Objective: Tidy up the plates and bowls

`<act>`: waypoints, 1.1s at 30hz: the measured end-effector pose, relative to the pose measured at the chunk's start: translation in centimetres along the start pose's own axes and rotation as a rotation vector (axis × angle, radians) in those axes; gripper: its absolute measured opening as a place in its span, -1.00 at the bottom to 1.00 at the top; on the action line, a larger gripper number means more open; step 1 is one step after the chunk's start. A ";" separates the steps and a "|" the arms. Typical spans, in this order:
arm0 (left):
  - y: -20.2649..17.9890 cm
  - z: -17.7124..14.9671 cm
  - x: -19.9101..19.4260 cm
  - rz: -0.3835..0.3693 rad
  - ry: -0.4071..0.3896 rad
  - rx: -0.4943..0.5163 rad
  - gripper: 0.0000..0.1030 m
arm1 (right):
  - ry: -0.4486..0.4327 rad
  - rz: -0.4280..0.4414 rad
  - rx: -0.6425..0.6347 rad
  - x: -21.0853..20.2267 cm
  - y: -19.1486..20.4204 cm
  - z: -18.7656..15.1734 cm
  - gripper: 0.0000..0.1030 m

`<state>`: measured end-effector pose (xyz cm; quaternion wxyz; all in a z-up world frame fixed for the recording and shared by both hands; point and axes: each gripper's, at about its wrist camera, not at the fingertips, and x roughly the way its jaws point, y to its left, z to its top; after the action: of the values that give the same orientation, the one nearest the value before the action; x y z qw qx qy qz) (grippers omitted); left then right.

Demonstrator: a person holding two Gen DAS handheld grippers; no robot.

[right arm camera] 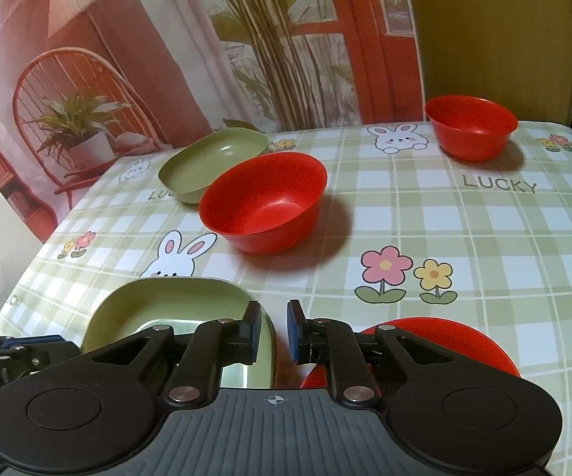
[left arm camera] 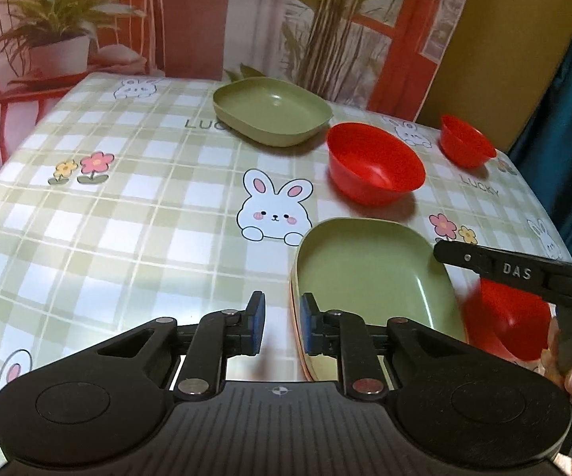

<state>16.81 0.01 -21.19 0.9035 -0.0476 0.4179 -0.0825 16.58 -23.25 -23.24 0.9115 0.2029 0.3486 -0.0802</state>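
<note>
The table, covered by a green-and-white checked oilcloth printed with rabbits, flowers and the word LUCKY [left arm camera: 135, 198], carries all the tableware. Nearest to me lies a pale green rounded-rectangular plastic plate [left arm camera: 369, 277], apparently stacked on another dish whose orange edge shows beneath its left rim; my left gripper [left arm camera: 282, 327] hangs at that rim with its jaws parted, the right blue pad just at the plate's edge and the left pad over bare cloth, nothing clamped. A second olive-green rounded-rectangular plate [left arm camera: 272, 111] sits well apart at the far edge. Between the two plates stands the large red round plastic bowl [right arm camera: 264, 202], upright, just beside the far plate. My right gripper [right arm camera: 274, 333] hovers with its jaws slightly apart over the gap between the near plate and a near red plastic bowl [right arm camera: 464, 341], which lies partly hidden under my right finger; I grip nothing there. The small red round plastic bowl [right arm camera: 470, 125] stands alone near the far right corner.
</note>
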 end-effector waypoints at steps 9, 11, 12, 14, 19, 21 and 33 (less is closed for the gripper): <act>-0.1 -0.5 0.4 0.007 0.010 0.012 -0.61 | 0.002 0.000 0.010 0.0 -0.2 0.0 -0.71; 0.0 -0.4 0.4 0.007 0.012 0.010 -0.61 | 0.001 0.011 0.019 -0.2 -0.2 0.1 -0.70; 0.1 -0.2 0.2 0.004 0.005 0.009 -0.61 | -0.006 0.020 0.023 -0.4 -0.2 0.2 -0.68; 0.3 0.2 -0.5 -0.009 -0.016 0.016 -0.61 | -0.021 0.030 0.020 -0.9 0.0 0.5 -0.64; 1.4 2.0 -2.8 0.004 -0.099 0.052 -0.61 | -0.057 0.041 0.005 -2.0 0.7 1.5 -0.63; 2.3 3.0 -3.8 0.014 -0.134 0.057 -0.61 | -0.075 0.043 -0.003 -2.5 1.0 2.1 -0.62; 10.0 8.5 -9.6 0.194 -0.288 0.073 -0.61 | -0.149 0.039 -0.060 -2.9 3.6 6.8 -0.60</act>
<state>18.29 11.77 -10.05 0.9588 0.0143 0.2836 -0.0025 19.50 -22.92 -15.58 0.9420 0.1759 0.2778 -0.0668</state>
